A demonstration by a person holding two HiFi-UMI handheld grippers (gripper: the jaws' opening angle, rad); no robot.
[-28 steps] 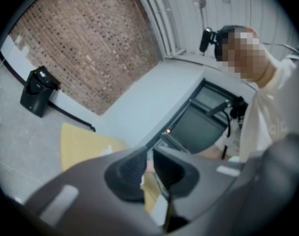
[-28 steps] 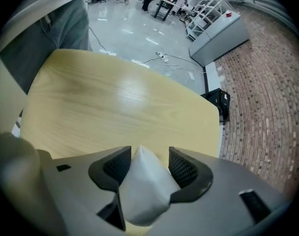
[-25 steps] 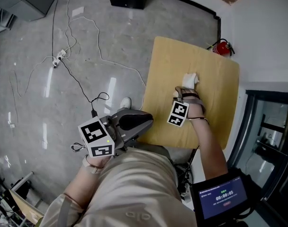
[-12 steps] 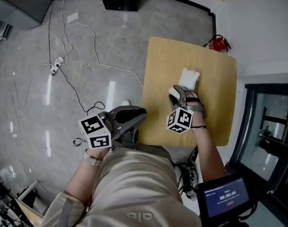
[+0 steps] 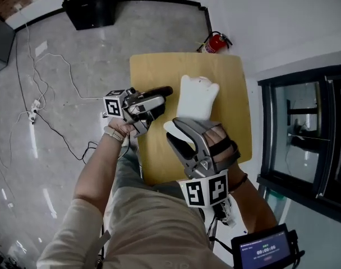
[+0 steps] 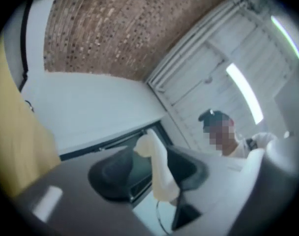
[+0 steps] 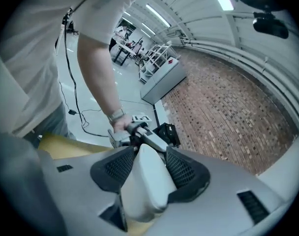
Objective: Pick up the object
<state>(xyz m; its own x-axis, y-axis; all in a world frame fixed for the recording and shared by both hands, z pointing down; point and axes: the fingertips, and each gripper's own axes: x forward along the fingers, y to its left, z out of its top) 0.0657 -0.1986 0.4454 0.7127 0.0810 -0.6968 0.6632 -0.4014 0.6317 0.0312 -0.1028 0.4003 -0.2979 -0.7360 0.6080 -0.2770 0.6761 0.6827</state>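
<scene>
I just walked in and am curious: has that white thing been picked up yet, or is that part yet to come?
Done: the right gripper is shut on the white object, and the left gripper is clamped on its edge too. In hand: the object looks held up off the wooden table, between both grippers. Left: apparently nothing but holding it clear.

Your yellow wooden table (image 5: 159, 72) stands on a grey floor (image 5: 24, 178), where 1 power strip (image 5: 33, 108) lies. The white object (image 5: 196, 97) is over the tabletop; you can't tell if it touches.
</scene>
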